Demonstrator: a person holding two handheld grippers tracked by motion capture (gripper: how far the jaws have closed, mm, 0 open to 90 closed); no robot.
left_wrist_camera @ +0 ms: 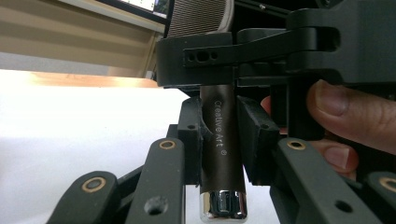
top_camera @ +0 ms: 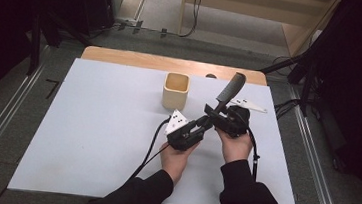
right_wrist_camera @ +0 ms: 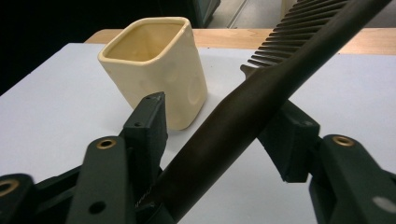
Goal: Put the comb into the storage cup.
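Note:
A comb (top_camera: 231, 89) with a dark brown handle and a grey toothed head slants up and to the right above the table. My left gripper (top_camera: 205, 123) is shut on the handle's lower part. In the left gripper view both pads press the handle (left_wrist_camera: 219, 140), which reads "Creative Art" and ends in a chrome cap (left_wrist_camera: 223, 205). My right gripper (top_camera: 215, 110) comes in from the right, just above that grip. In the right gripper view the handle (right_wrist_camera: 243, 116) crosses diagonally between the jaws of my right gripper (right_wrist_camera: 222, 116). A gap shows at the left pad (right_wrist_camera: 152, 126).
A cream square cup (top_camera: 175, 90) stands upright on the white table sheet (top_camera: 91, 123), just left of the comb; it appears beyond the jaws as the cup (right_wrist_camera: 156, 70). A wooden edge (top_camera: 123, 56) runs along the back. A thumb (left_wrist_camera: 355, 109) rests on the right gripper.

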